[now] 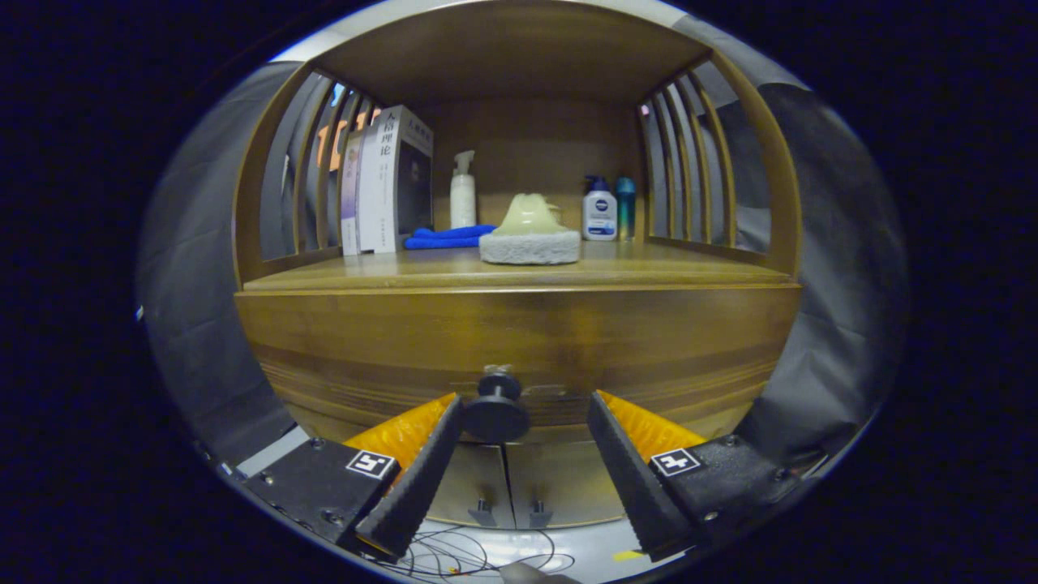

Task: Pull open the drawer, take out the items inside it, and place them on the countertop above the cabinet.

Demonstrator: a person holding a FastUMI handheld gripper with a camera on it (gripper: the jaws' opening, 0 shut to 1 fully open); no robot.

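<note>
Glossy brown wood drawer (pixel 519 345) with a matt dark knob (pixel 496 408); ribbed gripper (pixel 523 414) fingers wide apart

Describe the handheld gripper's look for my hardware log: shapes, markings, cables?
The gripper, open around the drawer knob, has two wedge-shaped fingers with ribbed inner faces. Each sits on a dark bolted block carrying a square black-and-white marker, with crinkled orange material behind. Thin cables trail beneath.

Chinese title characters on white book spine (pixel 381 191); lettering on bottle (pixel 599 212) too small to read
</note>
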